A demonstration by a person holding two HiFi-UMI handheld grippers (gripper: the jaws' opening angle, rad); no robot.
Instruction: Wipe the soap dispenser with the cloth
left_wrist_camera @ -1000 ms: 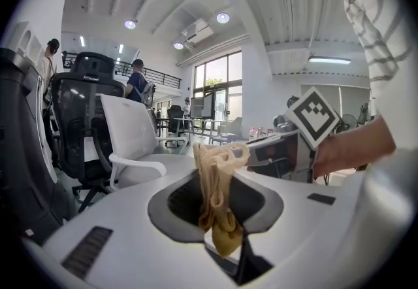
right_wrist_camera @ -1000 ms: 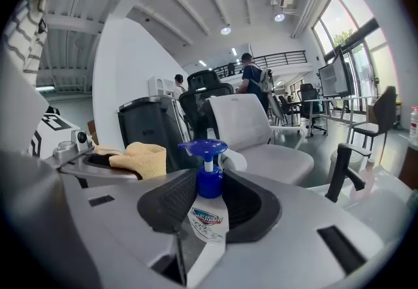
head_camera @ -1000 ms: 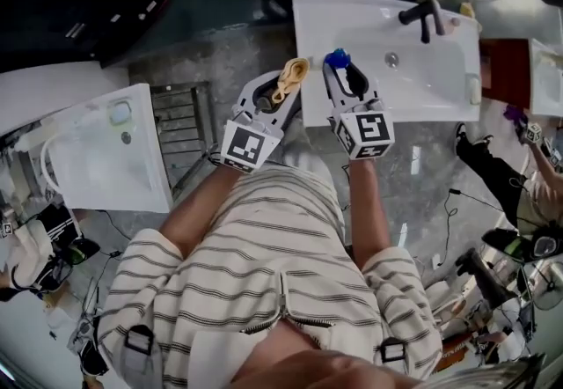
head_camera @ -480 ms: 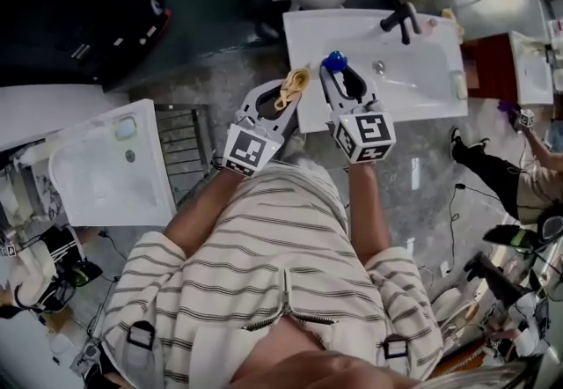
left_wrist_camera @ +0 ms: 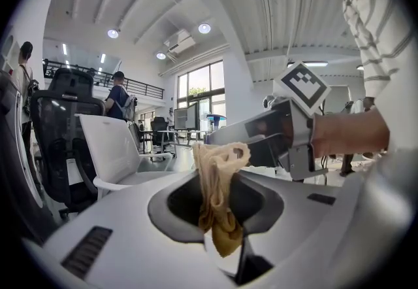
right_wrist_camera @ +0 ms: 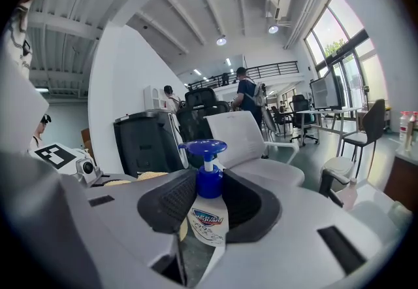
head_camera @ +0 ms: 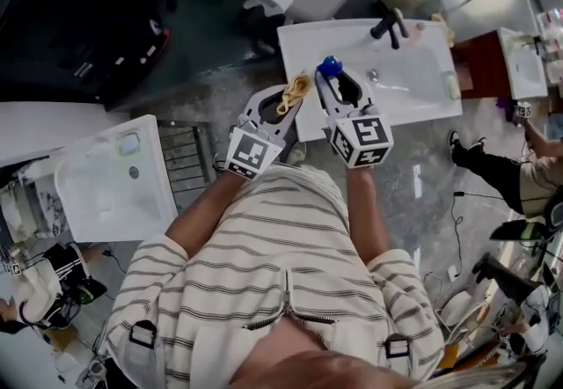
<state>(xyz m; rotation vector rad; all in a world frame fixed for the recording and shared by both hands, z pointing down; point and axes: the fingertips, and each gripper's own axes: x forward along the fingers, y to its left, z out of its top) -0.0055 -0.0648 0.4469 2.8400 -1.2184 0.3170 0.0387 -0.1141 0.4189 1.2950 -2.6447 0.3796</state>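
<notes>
Soap dispenser [right_wrist_camera: 208, 219] stays clamped in right gripper [head_camera: 338, 84] jaws, cloth [left_wrist_camera: 219, 196] in left gripper [head_camera: 288, 97] jaws, both lifted higher.

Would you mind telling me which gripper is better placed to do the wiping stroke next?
Probably the left: the left gripper is shut on the yellow cloth beside the soap dispenser, which the right gripper clamps upright, so the right should only hold steady.

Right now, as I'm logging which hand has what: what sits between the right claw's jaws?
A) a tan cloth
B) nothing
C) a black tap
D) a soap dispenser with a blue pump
D: the right gripper view shows the soap dispenser, blue pump on top, clamped in the right claw; the cloth is in the left claw.
</notes>
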